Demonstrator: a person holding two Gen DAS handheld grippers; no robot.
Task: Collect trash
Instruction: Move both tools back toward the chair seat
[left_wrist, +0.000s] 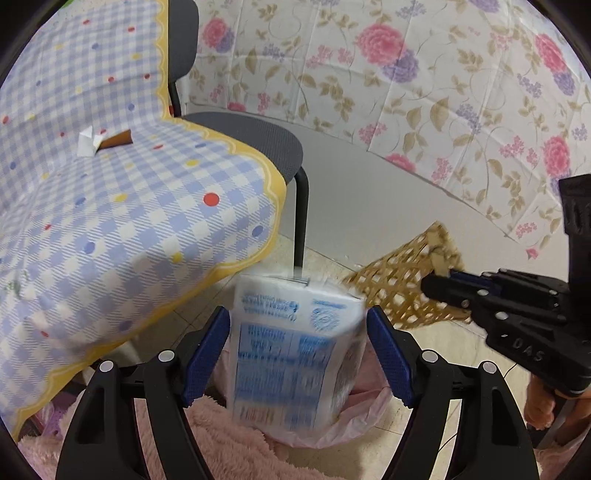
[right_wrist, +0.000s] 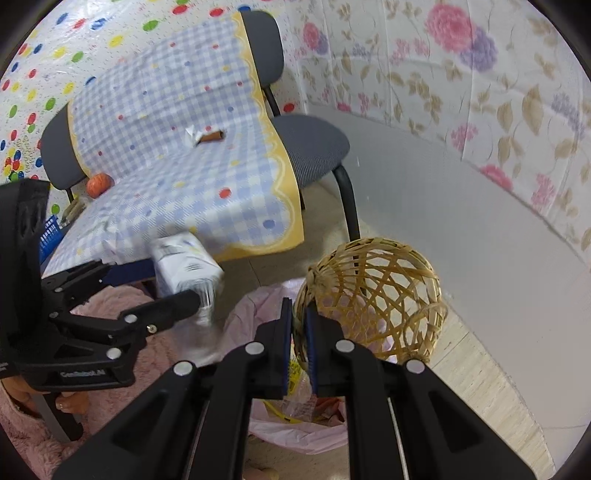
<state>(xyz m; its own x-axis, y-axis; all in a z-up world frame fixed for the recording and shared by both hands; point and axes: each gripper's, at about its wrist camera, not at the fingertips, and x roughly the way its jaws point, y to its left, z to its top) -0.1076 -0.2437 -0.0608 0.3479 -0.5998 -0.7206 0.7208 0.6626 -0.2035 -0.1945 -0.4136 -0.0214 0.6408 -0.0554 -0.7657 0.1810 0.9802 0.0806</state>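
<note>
Left tool (left_wrist: 295, 354) stands wide, with a white carton printed in blue (left_wrist: 291, 354) between its blue pads (left_wrist: 205, 354); the carton is blurred, and a narrow gap shows on each side, so whether the pads press on it cannot be told. From the right wrist view this tool (right_wrist: 207, 291) reaches in from the left with the carton (right_wrist: 186, 264) at its tip, above the mouth of a pink plastic bag (right_wrist: 255, 306). Below the carton, in the left wrist view, the same pink bag (left_wrist: 365, 406) lies open on the tiled floor (left_wrist: 424, 354).

Right tool (right_wrist: 298, 345) is nearly closed, its pads clamped on the rim of a woven bamboo basket (right_wrist: 373, 295), which hangs tilted on its side just beside the bag. Seen from the left, that tool (left_wrist: 439, 284) bites the basket (left_wrist: 399, 280) at its edge.

Behind, a blue checked cloth (right_wrist: 177, 122) covers a grey chair (right_wrist: 314, 140); a torn box (right_wrist: 207, 136) lies on it.
</note>
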